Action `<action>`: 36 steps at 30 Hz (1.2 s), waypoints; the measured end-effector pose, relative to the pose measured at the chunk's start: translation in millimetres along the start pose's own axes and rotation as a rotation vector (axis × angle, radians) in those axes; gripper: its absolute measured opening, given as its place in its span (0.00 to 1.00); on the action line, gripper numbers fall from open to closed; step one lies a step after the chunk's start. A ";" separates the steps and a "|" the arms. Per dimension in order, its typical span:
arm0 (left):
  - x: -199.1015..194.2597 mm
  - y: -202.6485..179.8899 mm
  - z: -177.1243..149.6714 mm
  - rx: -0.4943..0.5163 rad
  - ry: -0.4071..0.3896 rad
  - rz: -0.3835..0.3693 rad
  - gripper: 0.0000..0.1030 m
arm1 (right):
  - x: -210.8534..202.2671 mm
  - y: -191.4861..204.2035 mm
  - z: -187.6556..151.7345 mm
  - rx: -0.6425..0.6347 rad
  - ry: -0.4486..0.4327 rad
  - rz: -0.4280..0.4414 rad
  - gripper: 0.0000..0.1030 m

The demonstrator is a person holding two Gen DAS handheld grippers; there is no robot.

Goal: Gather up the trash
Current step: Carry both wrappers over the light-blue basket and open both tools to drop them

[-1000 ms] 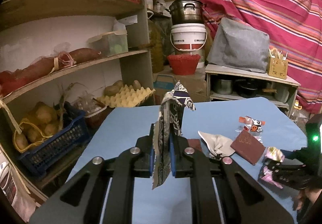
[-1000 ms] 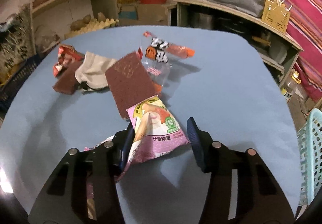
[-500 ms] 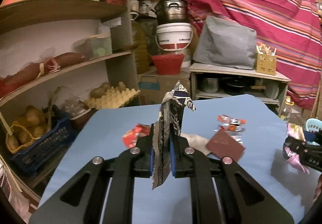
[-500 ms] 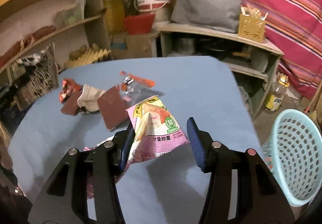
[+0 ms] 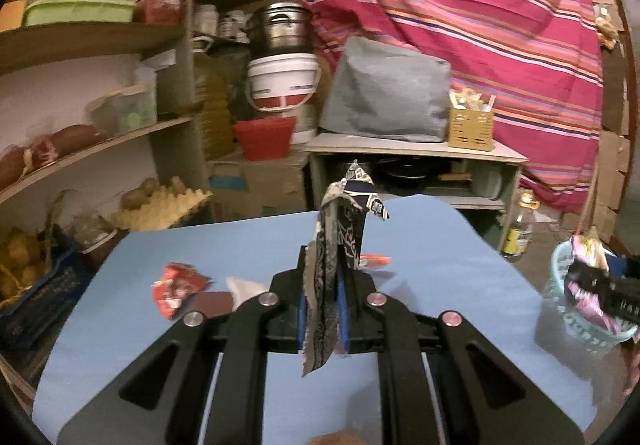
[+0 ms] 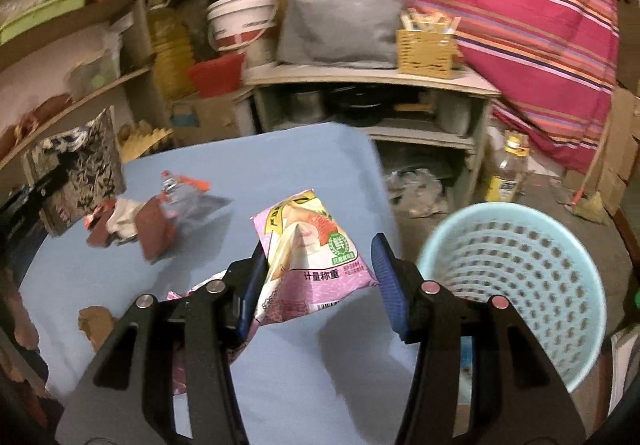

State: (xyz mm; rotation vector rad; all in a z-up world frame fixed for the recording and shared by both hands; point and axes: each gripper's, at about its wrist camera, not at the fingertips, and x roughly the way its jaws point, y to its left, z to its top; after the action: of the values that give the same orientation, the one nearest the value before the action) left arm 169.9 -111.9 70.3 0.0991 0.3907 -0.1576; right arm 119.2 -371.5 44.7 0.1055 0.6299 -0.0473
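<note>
Beside the blue table (image 6: 304,165), the right gripper (image 6: 318,277) – jaws half-spread, pink snack bag (image 6: 308,265) caught against one finger – nears the pale-blue basket (image 6: 516,277), and should release squarely over its rim, while the left gripper (image 5: 323,309) clamps a dark wrapper (image 5: 340,245).

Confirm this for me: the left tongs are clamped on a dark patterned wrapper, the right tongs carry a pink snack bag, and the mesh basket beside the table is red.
One detail is wrong: the mesh basket is pale blue, not red, as the right wrist view shows. The rest stands: the left tongs are clamped on the dark patterned wrapper, and the right tongs carry the pink snack bag.
</note>
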 end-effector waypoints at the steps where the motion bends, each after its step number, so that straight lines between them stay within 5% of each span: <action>1: 0.8 -8.9 1.6 0.010 -0.003 -0.008 0.12 | -3.5 -11.3 1.3 0.012 -0.005 -0.014 0.50; 16: -2.6 -143.2 25.5 0.079 -0.043 -0.197 0.12 | -33.5 -137.2 -13.8 0.113 -0.012 -0.224 0.51; 25: 3.8 -203.9 31.4 0.097 -0.014 -0.299 0.12 | -26.0 -172.9 -21.7 0.187 0.003 -0.238 0.57; 36: 14.6 -244.0 28.8 0.118 0.028 -0.349 0.12 | -21.7 -194.8 -27.3 0.227 0.009 -0.273 0.85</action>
State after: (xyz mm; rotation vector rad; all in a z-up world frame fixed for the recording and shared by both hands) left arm 152.0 -357.3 75.1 0.1496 0.4244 -0.5242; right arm 70.8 -561.7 19.1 0.2385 0.6433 -0.3829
